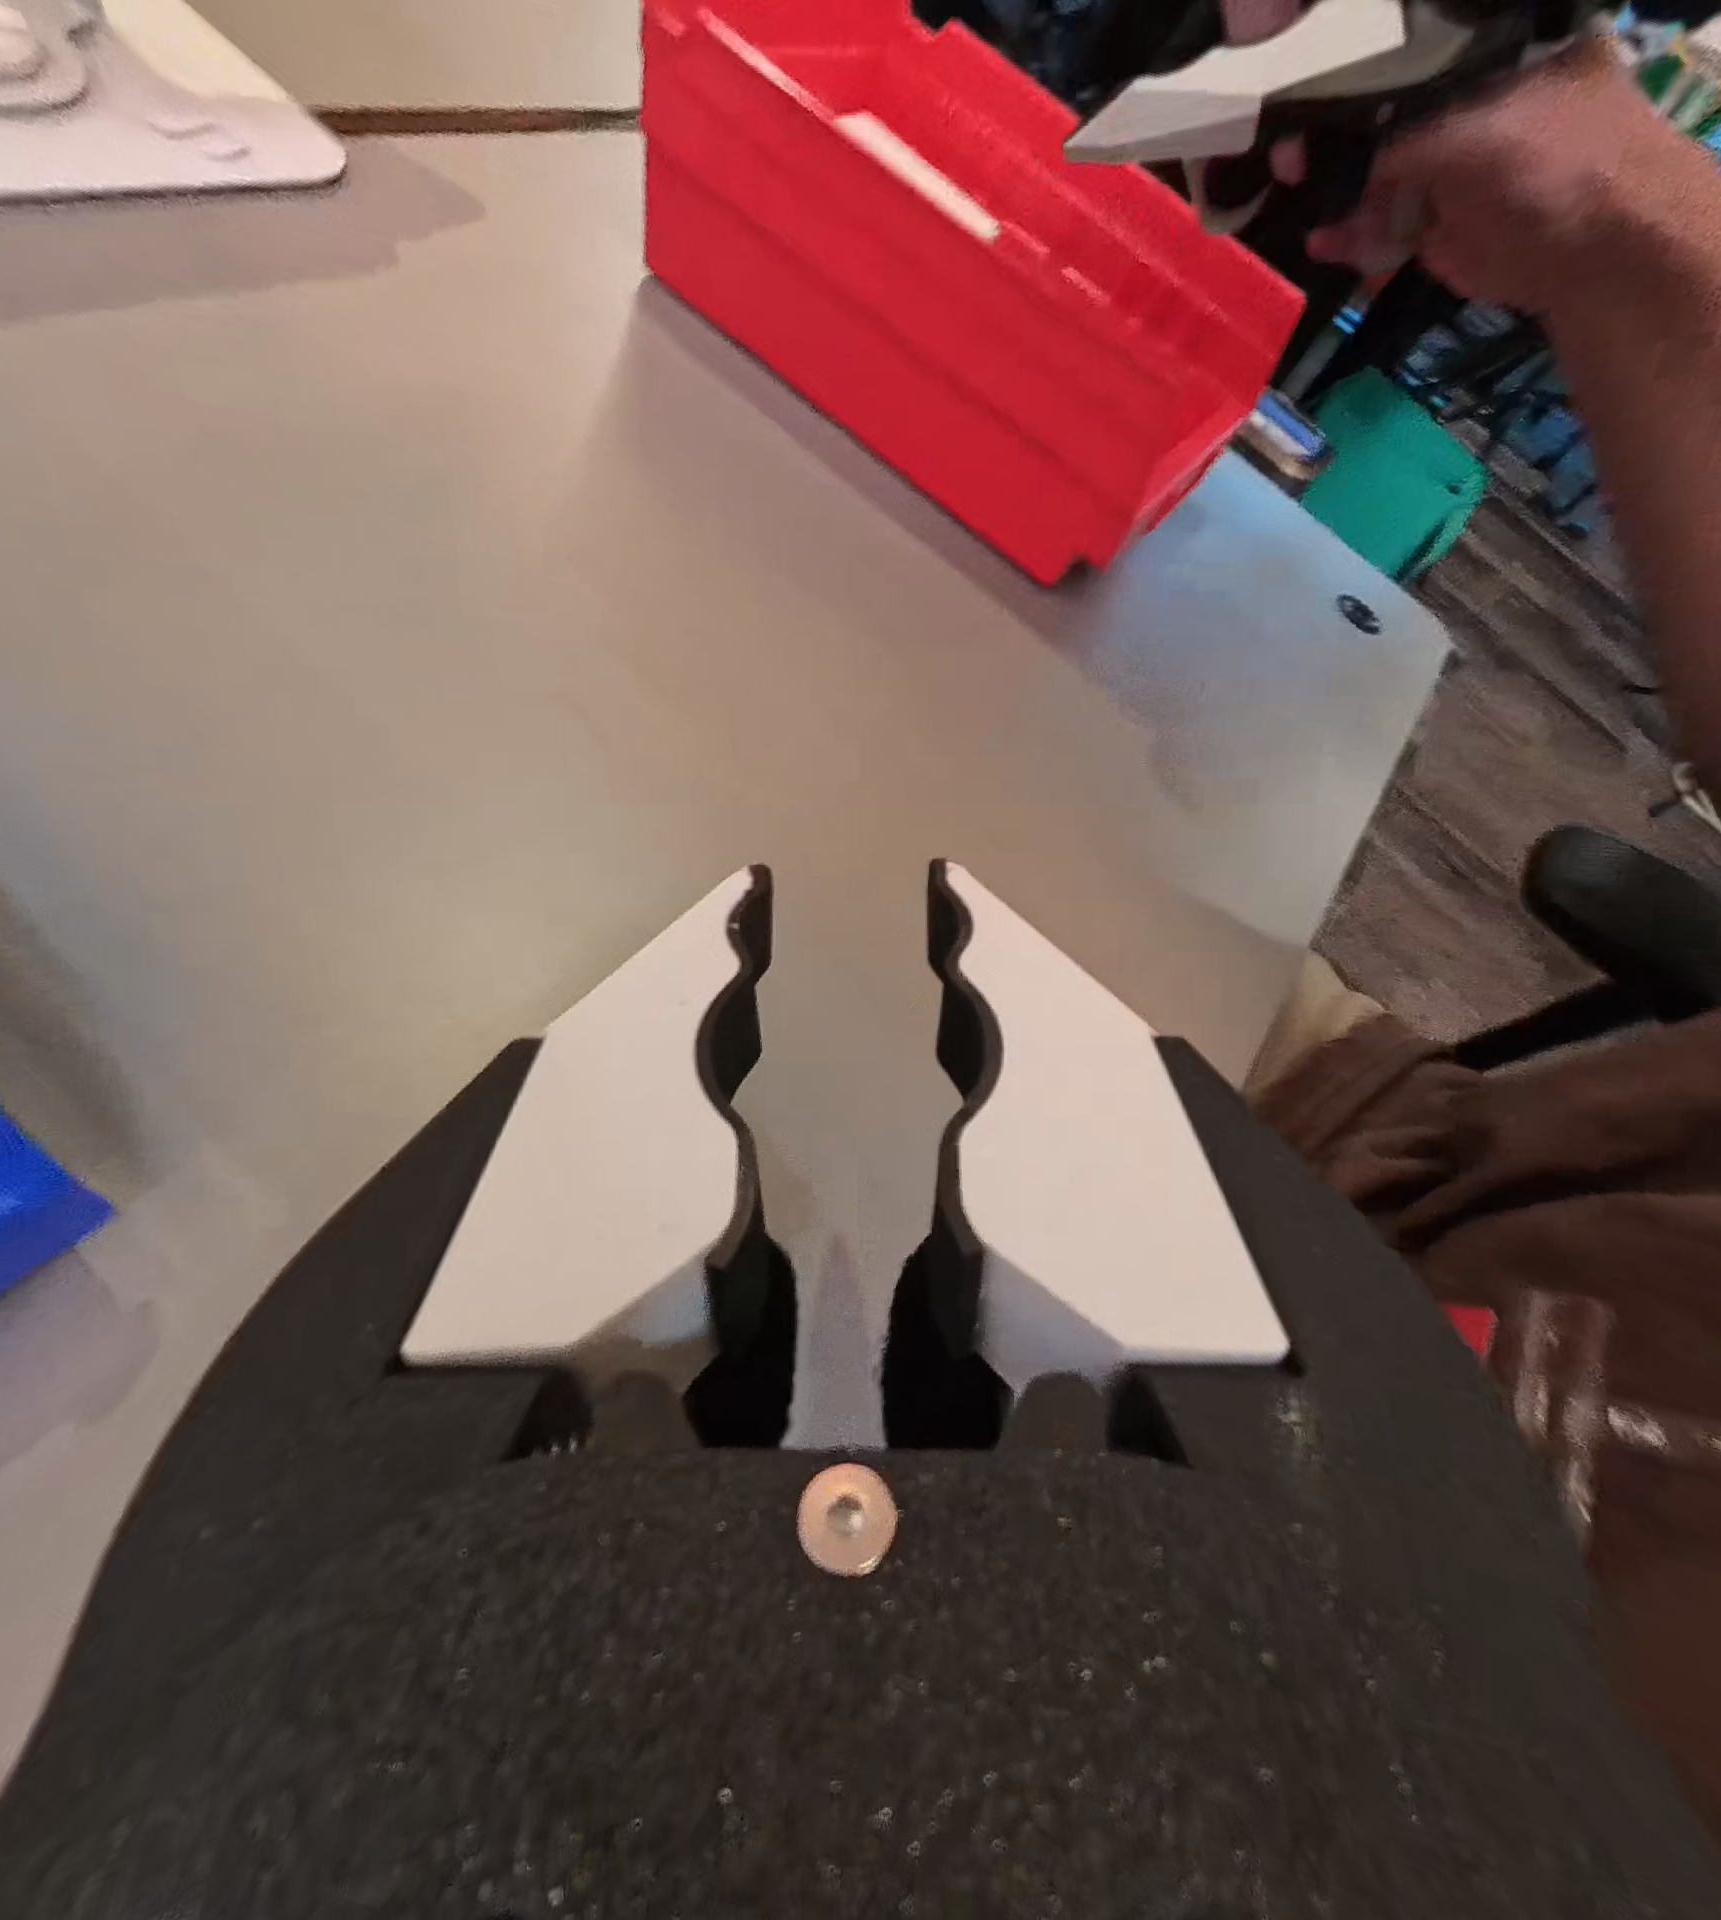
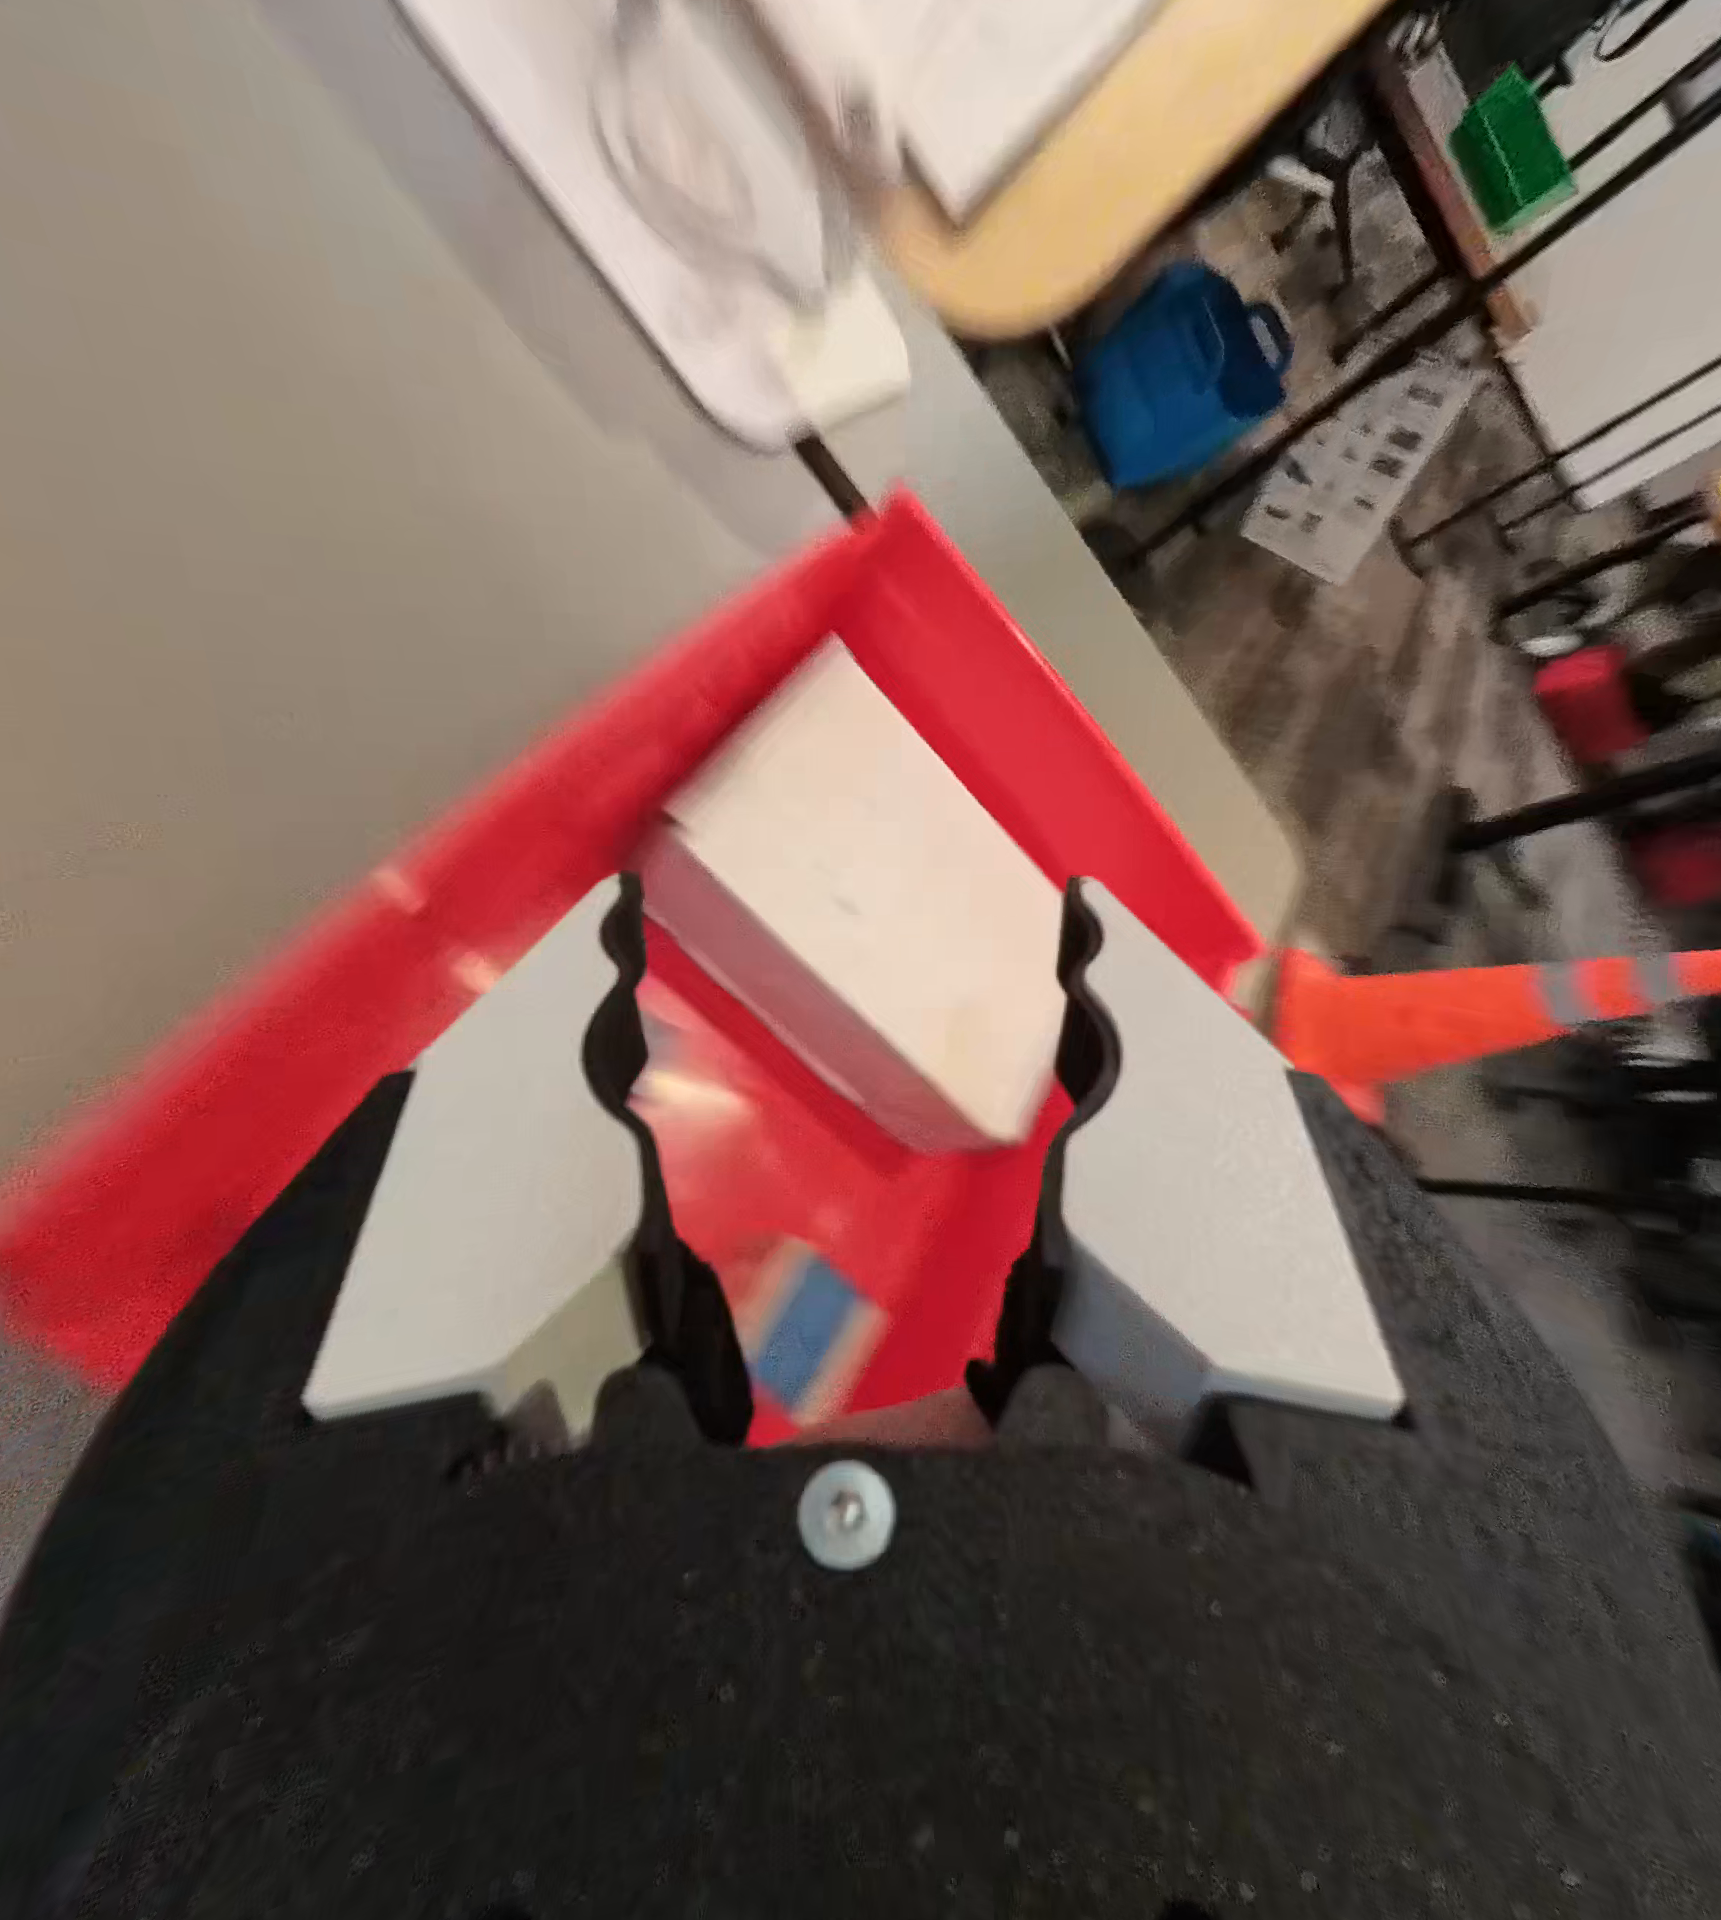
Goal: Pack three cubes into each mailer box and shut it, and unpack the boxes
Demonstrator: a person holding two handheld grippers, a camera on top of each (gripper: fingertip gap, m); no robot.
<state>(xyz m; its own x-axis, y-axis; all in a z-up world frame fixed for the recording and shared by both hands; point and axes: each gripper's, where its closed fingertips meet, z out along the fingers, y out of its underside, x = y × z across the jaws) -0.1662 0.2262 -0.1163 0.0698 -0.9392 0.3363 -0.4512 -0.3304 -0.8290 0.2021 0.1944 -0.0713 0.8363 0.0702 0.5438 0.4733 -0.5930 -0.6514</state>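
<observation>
Above red bin [image 2: 565, 831]: right gripper [image 2: 851, 894], jaws wide, empty. Inside bin, against far corner: 1 white mailer box [image 2: 866, 883], closed. Left of bin, over bare table [image 1: 316, 623]: left gripper [image 1: 848, 878], narrowly parted, empty.

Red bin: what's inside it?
The red bin holds a white mailer box, shut and tilted, with a small blue item nearer. The right claw covers the rest of the bin floor.
</observation>
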